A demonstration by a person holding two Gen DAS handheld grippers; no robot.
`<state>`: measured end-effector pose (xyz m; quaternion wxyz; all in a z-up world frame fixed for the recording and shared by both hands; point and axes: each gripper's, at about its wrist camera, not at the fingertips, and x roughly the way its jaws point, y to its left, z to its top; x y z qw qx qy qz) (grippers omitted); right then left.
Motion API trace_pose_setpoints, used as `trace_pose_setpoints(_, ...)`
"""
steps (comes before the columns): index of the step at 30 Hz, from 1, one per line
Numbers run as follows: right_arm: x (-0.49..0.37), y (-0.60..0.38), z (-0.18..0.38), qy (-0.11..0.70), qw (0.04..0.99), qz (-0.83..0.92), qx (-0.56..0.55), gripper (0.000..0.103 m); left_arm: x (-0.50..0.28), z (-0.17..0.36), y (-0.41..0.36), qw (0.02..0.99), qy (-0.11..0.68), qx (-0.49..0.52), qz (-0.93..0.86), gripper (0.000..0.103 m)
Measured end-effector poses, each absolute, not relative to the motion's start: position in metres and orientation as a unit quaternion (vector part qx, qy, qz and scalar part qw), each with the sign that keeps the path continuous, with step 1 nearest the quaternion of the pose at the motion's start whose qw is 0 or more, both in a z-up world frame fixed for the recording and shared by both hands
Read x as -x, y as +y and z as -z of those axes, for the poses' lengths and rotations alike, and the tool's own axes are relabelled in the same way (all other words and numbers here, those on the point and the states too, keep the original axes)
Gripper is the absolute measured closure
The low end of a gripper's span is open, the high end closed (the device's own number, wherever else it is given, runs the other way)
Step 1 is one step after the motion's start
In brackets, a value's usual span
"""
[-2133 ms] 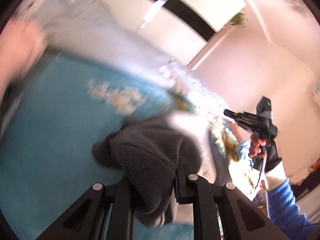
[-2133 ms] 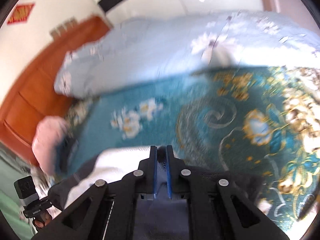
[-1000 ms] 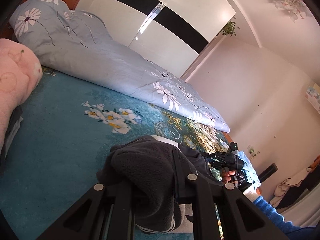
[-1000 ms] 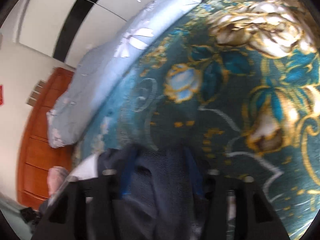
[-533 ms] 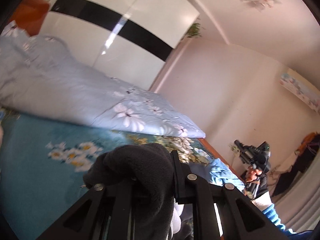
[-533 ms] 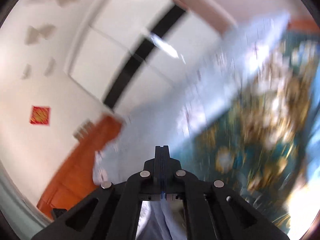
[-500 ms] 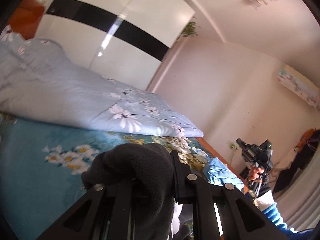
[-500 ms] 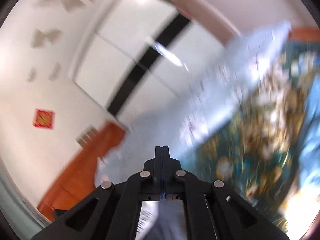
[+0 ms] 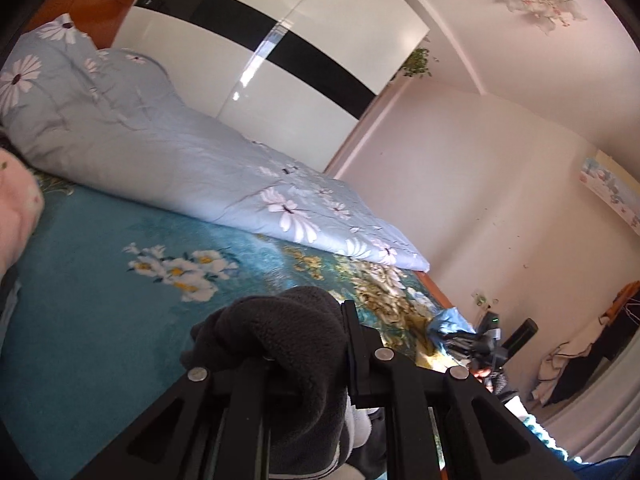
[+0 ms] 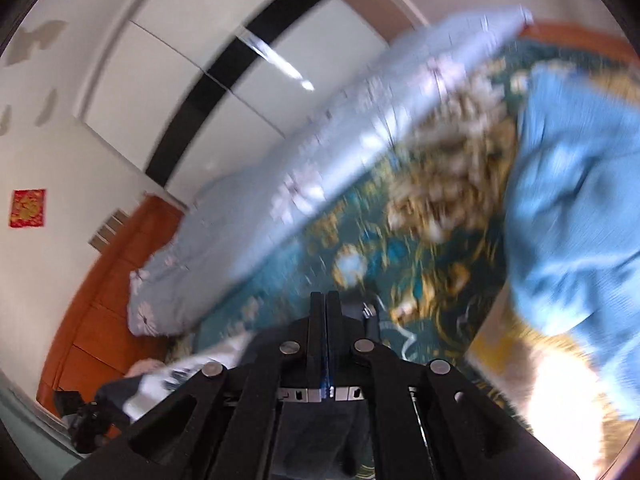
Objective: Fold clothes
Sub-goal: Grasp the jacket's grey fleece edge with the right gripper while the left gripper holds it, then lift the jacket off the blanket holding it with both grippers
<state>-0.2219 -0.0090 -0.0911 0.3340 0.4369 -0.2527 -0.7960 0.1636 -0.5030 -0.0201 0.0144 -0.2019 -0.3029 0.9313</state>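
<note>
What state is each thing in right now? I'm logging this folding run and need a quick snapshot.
dark fleece garment: bunched, lifted, held at both ends.
left gripper: shut on the fleece.
right gripper: shut, dark cloth hanging below it.
light blue garment: crumpled, lying on the bed.
floral duvet: rolled along the far side.
wardrobe doors: closed.

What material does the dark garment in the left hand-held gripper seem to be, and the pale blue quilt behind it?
The dark garment looks like fleece: a matte, nubby, thick pile. The pale blue quilt seems smooth woven cotton or similar, with fine creases and printed flowers; the exact fibre cannot be told.
</note>
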Motion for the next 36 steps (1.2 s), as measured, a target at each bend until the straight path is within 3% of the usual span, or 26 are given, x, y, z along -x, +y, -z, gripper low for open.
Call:
trace_pose_setpoints(1,0.228,-0.021,0.112,-0.252,0.328,0.787,-0.457,0.094,-0.166,0.023,-0.505,0.01,-0.305,0.205,-0.93,0.088)
trace_pose_setpoints(3,0.237,-0.043,0.149,-0.252,0.321,0.77,-0.491,0.044,-0.17,0.028,-0.508,0.003,-0.306,0.21,-0.929,0.088)
trace_pose_setpoints(6,0.245,-0.072,0.185,-0.241,0.319,0.751,-0.525,0.04,-0.173,0.034,-0.512,-0.003,-0.308,0.214,-0.927,0.088)
trace_pose_setpoints(11,0.25,-0.102,0.192,-0.215,0.325,0.762,-0.517,0.033,-0.172,0.044,-0.517,-0.011,-0.314,0.219,-0.924,0.088)
trace_pose_setpoints(14,0.252,-0.121,0.193,-0.212,0.342,0.746,-0.53,0.036,-0.174,0.049,-0.521,-0.017,-0.323,0.22,-0.92,0.088)
trace_pose_setpoints(16,0.25,-0.128,0.191,-0.201,0.341,0.745,-0.536,0.062,-0.175,0.052,-0.523,-0.018,-0.329,0.222,-0.917,0.088)
trace_pose_setpoints(17,0.25,-0.13,0.191,-0.203,0.342,0.739,-0.543,0.081,-0.176,0.054,-0.524,-0.018,-0.332,0.224,-0.916,0.088)
trace_pose_setpoints(18,0.249,-0.131,0.19,-0.203,0.342,0.738,-0.546,0.084,-0.176,0.054,-0.523,-0.018,-0.332,0.226,-0.916,0.088)
trace_pose_setpoints(24,0.231,-0.111,0.139,-0.237,0.359,0.761,-0.485,0.09,-0.169,0.044,-0.512,0.003,-0.321,0.228,-0.919,0.088)
trace_pose_setpoints(33,0.173,0.001,-0.009,-0.266,0.372,0.836,-0.303,0.09,-0.127,-0.005,-0.454,0.118,-0.257,0.198,-0.938,0.088)
trace_pose_setpoints(36,0.142,0.042,-0.04,-0.259,0.356,0.863,-0.248,0.09,-0.107,0.008,-0.435,0.141,-0.248,0.221,-0.933,0.088)
